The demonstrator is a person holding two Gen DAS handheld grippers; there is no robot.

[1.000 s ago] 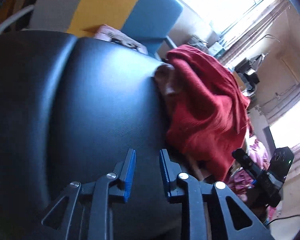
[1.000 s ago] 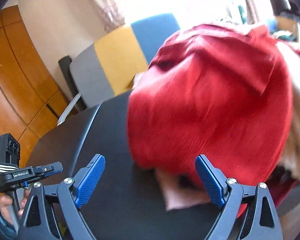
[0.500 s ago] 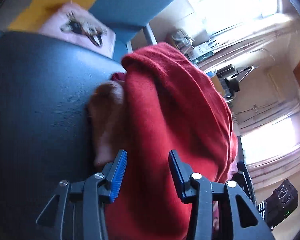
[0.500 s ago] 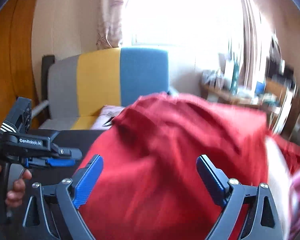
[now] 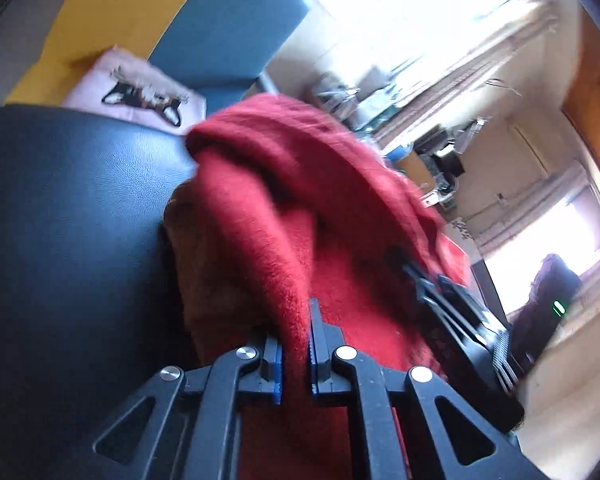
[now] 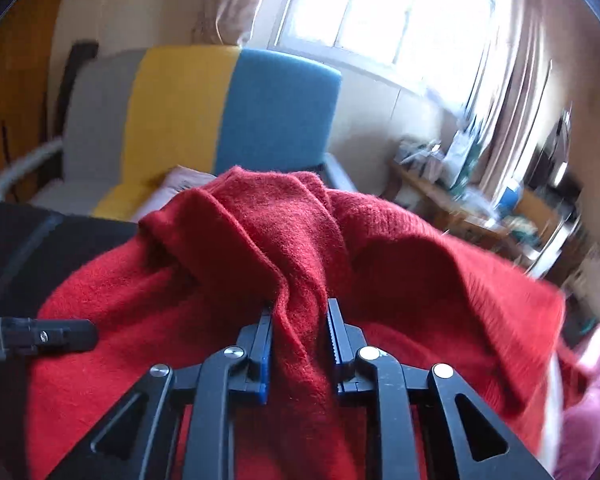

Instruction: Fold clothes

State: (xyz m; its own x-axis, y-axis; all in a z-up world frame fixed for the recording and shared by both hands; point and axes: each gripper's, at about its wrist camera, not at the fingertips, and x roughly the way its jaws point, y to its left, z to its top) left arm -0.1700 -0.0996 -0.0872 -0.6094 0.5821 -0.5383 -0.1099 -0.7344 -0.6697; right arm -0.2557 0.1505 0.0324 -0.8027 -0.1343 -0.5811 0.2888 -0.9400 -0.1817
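Observation:
A red knit sweater (image 5: pixel 300 208) lies bunched on the black padded surface (image 5: pixel 72 220). My left gripper (image 5: pixel 295 340) is shut on a fold of the sweater. The right gripper's body shows to its right in the left wrist view (image 5: pixel 456 316). In the right wrist view my right gripper (image 6: pixel 299 320) is shut on another fold of the red sweater (image 6: pixel 400 264). The left gripper's tip shows at the left edge there (image 6: pixel 40 336), lying on the sweater. A brownish garment (image 5: pixel 204 264) lies under the sweater.
A grey, yellow and blue chair (image 6: pixel 204 108) stands behind the black surface, with a pink printed cloth (image 5: pixel 140 92) on its seat. A cluttered wooden table (image 6: pixel 460 204) and curtained windows are at the right. Pink clothing (image 6: pixel 596 404) lies at the right edge.
Both grippers moved onto the red sweater and closed on folds of it; a second ago both were open, the left one over the bare black surface.

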